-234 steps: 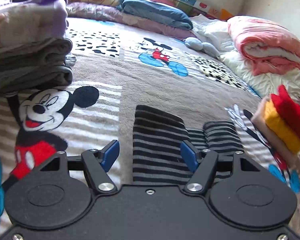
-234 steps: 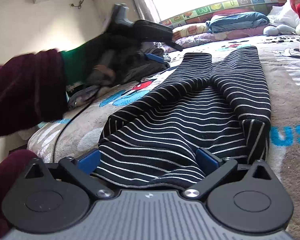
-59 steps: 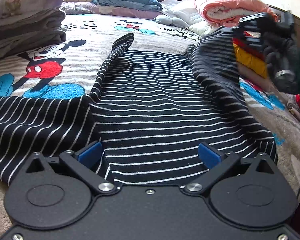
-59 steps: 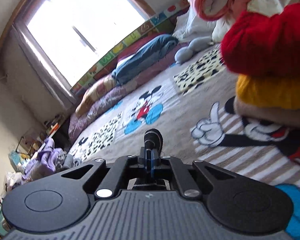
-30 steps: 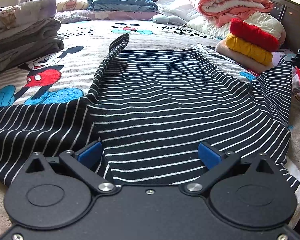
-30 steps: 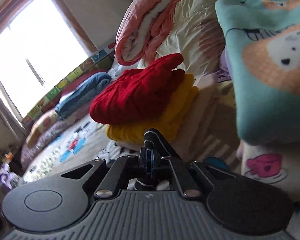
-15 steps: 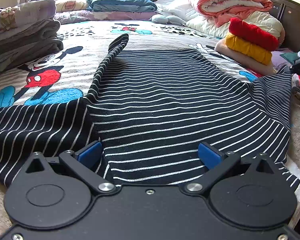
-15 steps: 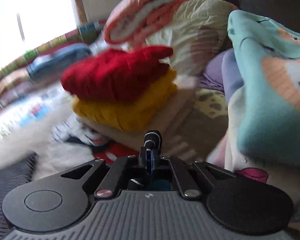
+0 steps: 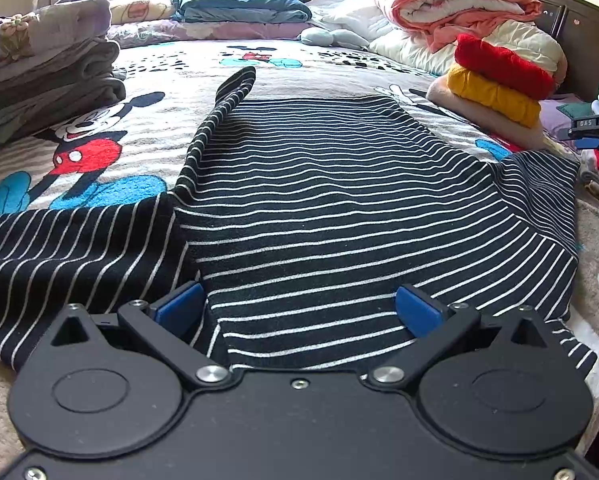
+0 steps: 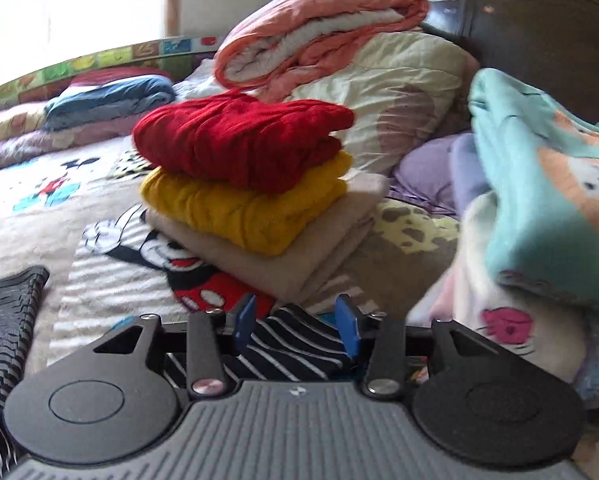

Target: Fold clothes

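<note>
Spreading a striped shirt (image 9: pixel 339 200) on the bed (image 9: pixel 319 64)
Left gripper (image 9: pixel 299 308) sits low, jaws wide over soft knit; right gripper (image 10: pixel 295 320), parted, straddles the sleeve beside folded chunky sweaters (image 10: pixel 239 168).

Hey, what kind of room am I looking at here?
Most likely a bedroom at home. A bed covered with a Mickey Mouse blanket fills the view, rolled quilts are piled against a dark headboard, and a stack of folded sweaters sits beside a spread-out striped shirt.
</note>
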Demonstrator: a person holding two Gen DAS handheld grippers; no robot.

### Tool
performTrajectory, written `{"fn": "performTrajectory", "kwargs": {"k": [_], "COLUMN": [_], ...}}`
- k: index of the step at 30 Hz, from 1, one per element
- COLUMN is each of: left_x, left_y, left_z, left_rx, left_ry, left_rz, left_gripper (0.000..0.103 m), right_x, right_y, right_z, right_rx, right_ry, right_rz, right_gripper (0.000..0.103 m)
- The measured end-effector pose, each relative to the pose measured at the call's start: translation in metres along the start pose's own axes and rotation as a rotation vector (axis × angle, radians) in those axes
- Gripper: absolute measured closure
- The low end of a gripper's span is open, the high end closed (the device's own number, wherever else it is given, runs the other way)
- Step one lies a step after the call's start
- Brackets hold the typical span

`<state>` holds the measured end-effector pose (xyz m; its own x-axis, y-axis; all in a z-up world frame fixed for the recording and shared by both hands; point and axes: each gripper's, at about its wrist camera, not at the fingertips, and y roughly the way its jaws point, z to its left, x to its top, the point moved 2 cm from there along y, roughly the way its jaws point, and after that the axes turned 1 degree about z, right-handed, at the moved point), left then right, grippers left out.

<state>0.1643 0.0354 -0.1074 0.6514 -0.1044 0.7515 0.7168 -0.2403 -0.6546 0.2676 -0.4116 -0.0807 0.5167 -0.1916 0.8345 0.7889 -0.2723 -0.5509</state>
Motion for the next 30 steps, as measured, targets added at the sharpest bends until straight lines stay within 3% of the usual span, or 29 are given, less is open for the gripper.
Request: {"fn": "performTrajectory", "kwargs": {"k": [2,5,7,11,14,16,22,30], "left_x": [0.0,0.0,0.0,0.0,0.0,0.0,-0.002,-0.002], "left_y": [0.0,0.0,0.001,0.002,0.001,0.001,-0.001,-0.037], "left_z": [0.0,-0.001,-0.001,0.0,-0.001,-0.001,-0.002,0.013], "left_rx": [0.001,0.003,0.003,-0.001,0.0,0.0,0.006,0.019], "left_ry": [0.003,0.007,0.01,0.012,0.014,0.014,0.013,-0.084], "left_rz": [0.001,0.002,0.003,0.002,0.003,0.003,-0.005,-0.119], "left_gripper": [0.0,0.0,0.0,0.0,0.0,0.0,0.0,0.001], "right_x": [-0.005,-0.023,-0.026,-0.033,-0.039,-0.043,-0.055,-0.1], "right_y": [0.011,0.039,0.035,0.01,-0.01,-0.023,-0.062,-0.126], "right_z": [0.002,-0.004,-0.012,-0.006,0.0,0.004,0.016,0.088], "right_rx": [0.015,0.031,0.004,0.045,0.079,0.102,0.172,0.427], "right_ry": [-0.001,0.06,0.115,0.112,0.104,0.099,0.083,-0.216], "right_rz": [0.053,0.224,0.186,0.121,0.075,0.044,-0.048,-0.109], "right_gripper": [0.058,0.059,0.069,0.071,0.069,0.062,0.06,0.06]}}
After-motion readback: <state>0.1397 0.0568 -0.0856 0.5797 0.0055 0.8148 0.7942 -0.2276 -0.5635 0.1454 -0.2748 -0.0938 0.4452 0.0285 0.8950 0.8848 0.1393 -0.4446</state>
